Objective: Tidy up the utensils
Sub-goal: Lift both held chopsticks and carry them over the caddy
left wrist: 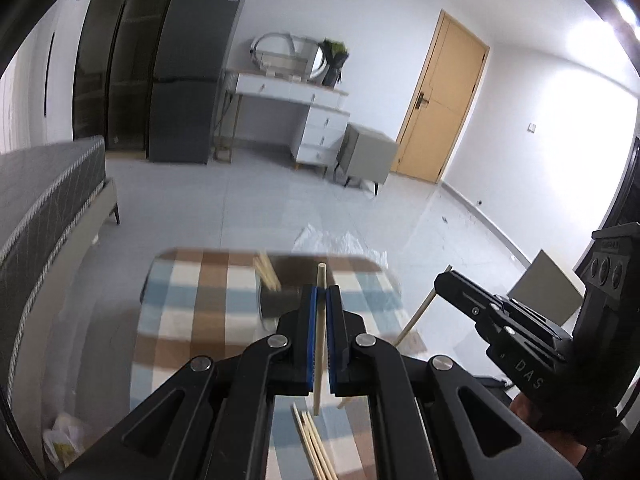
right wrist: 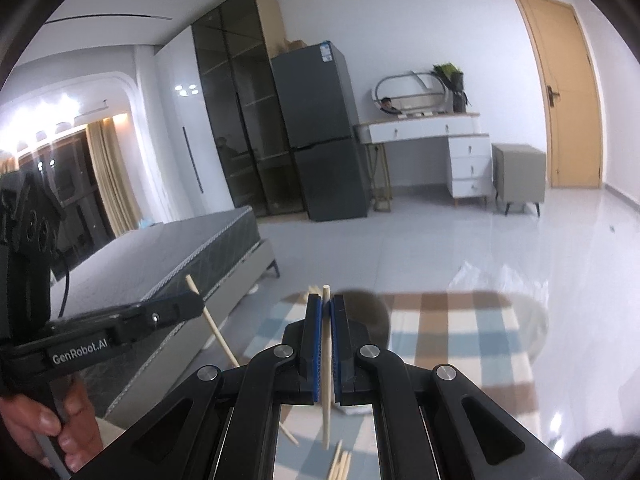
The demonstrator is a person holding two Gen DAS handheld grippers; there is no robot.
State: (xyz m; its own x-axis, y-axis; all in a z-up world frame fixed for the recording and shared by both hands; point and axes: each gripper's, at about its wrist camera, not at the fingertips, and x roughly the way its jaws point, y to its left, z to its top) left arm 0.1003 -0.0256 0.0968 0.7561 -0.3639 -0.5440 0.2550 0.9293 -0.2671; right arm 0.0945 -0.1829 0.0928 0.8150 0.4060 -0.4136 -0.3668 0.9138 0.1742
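two grippers, each held by a person, hover above a checked counter [left wrist: 208, 320]. the left gripper [left wrist: 322, 300] has its fingers clamped on one wooden chopstick [left wrist: 320, 344]; the right gripper [right wrist: 327, 312] is clamped on another chopstick [right wrist: 327, 380]. a dark holder [left wrist: 274, 300] already contains several sticks, while loose chopsticks [left wrist: 314, 448] lie below, apparently unsorted. both grippers tilt slightly downward, side by side.

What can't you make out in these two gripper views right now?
- Dark holder, left wrist view: blurred, half behind the left gripper.
- Loose chopsticks, left wrist view: cut off by the bottom edge.
- Held chopstick, right wrist view: middle hidden by the right gripper.
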